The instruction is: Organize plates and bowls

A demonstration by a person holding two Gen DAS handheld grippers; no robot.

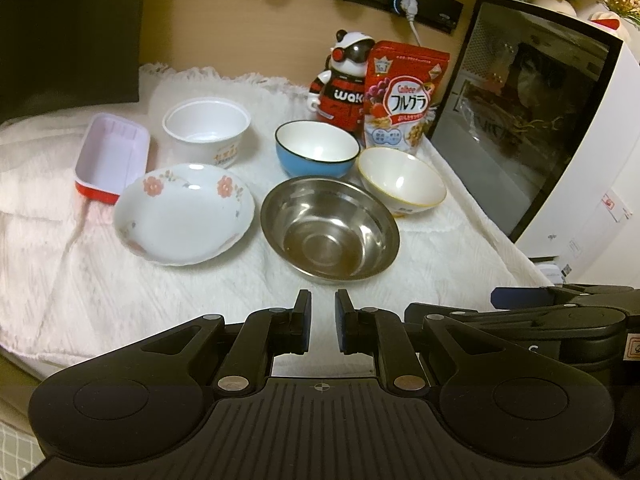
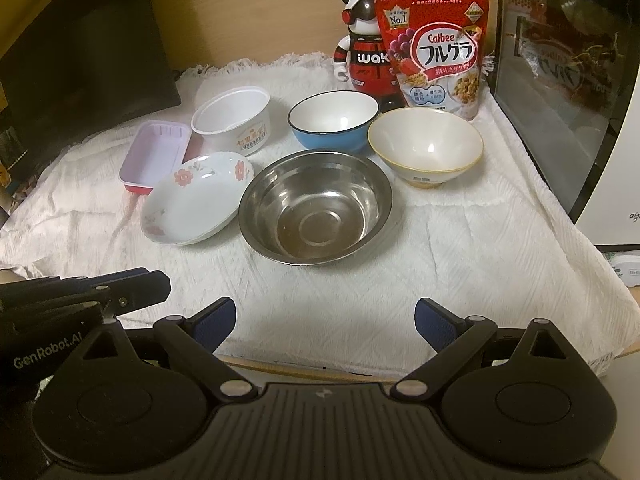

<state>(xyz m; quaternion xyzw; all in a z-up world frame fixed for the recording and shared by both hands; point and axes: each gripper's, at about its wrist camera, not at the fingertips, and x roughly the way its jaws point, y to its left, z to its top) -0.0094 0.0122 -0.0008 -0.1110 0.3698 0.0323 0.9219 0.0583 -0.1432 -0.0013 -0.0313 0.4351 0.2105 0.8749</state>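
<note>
On the white cloth stand a steel bowl (image 1: 330, 229) (image 2: 315, 206), a flowered plate (image 1: 184, 213) (image 2: 198, 198), a blue bowl (image 1: 317, 148) (image 2: 333, 125), a cream bowl with a yellow rim (image 1: 401, 181) (image 2: 425, 146), a white plastic cup bowl (image 1: 206, 130) (image 2: 233, 119) and a pink rectangular tray with a red base (image 1: 112, 157) (image 2: 155, 155). My left gripper (image 1: 323, 322) is nearly shut and empty, in front of the steel bowl. My right gripper (image 2: 325, 322) is open and empty, near the front edge.
A red cereal bag (image 1: 404, 96) (image 2: 438, 46) and a red panda figure (image 1: 343, 80) (image 2: 362, 42) stand at the back. A microwave (image 1: 532, 120) (image 2: 568, 92) stands at the right. A dark screen (image 1: 68, 36) stands at the back left.
</note>
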